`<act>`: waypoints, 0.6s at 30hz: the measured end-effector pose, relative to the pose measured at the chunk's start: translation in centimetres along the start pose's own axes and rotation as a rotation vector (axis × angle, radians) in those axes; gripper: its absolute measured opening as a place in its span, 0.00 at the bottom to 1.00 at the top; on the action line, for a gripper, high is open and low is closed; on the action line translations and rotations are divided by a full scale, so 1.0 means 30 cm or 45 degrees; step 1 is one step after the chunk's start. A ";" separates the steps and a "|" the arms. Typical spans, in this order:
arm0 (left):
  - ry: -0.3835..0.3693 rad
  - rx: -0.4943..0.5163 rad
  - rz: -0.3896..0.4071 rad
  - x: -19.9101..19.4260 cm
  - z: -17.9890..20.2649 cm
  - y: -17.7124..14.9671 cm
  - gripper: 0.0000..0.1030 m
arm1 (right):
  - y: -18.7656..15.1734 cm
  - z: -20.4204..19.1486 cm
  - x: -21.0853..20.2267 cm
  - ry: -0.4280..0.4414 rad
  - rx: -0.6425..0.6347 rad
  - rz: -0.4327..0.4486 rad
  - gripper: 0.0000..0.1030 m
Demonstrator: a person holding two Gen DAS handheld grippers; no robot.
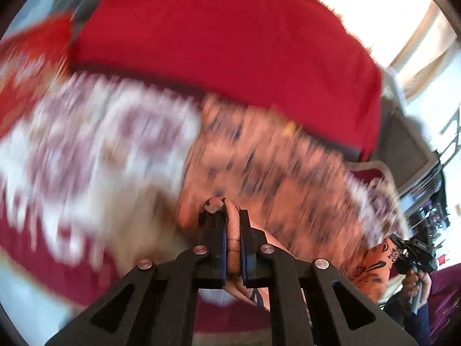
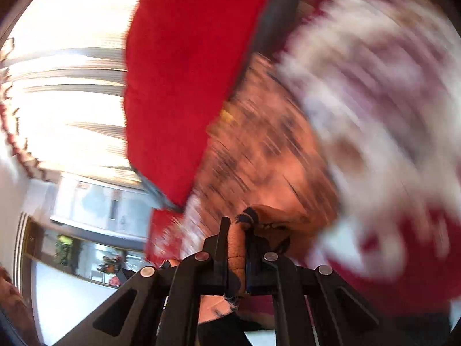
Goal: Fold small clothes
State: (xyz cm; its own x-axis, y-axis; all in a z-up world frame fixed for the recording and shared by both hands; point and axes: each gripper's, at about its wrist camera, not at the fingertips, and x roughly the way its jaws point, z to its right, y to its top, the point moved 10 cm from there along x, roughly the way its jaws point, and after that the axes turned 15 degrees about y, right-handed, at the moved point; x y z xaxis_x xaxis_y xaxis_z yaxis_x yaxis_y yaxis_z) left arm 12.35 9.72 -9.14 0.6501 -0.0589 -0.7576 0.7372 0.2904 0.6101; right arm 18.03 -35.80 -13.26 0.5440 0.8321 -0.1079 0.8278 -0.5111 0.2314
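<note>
Orange patterned garment [image 1: 259, 173]: both of your grippers have it pinched, and it spans between them. Left gripper [image 1: 232, 230] has its jaws nearly closed, with a rolled hem of the orange fabric clamped between the blue pads and bunched at the tips. Right gripper [image 2: 240, 239] is the same, jaws squeezed on a fold of that garment [image 2: 259, 158], dark print visible at the pinch.

In the left wrist view the cloth fans out from the jaws toward 1 o'clock; your right gripper [image 1: 409, 255] shows at 4 o'clock with a hand [image 1: 415, 285] on its handle and another corner of the orange cloth in it.

Red pillow [image 1: 224, 43] sits beyond the garment at 12 o'clock. Maroon-and-white patterned bedcover [image 1: 95, 150] lies under it at 9 o'clock. In the right wrist view the pillow [image 2: 187, 86] is at 11 o'clock and the bedcover [image 2: 374, 115] at 2 o'clock.

Heavy motion blur on everything but the grippers; I can't tell whether the garment touches the bedcover.
</note>
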 end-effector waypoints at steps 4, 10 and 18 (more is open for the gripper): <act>-0.011 -0.022 0.130 0.161 0.059 0.341 0.09 | 0.391 -0.109 0.150 0.072 -0.122 0.134 0.08; 0.377 0.024 -0.037 0.677 -0.018 0.436 0.84 | 0.637 0.202 0.364 -0.285 -0.057 0.163 0.87; 0.299 -0.238 0.090 0.394 -0.202 0.192 0.84 | 0.142 0.133 0.134 -0.334 -0.171 0.150 0.86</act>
State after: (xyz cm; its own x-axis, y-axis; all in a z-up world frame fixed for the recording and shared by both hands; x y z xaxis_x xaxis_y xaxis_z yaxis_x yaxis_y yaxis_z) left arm 23.17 16.49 -16.00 0.6221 0.1836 -0.7611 0.6310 0.4579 0.6262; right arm 24.29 -35.49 -16.56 0.6664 0.6760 -0.3146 0.7409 -0.5532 0.3807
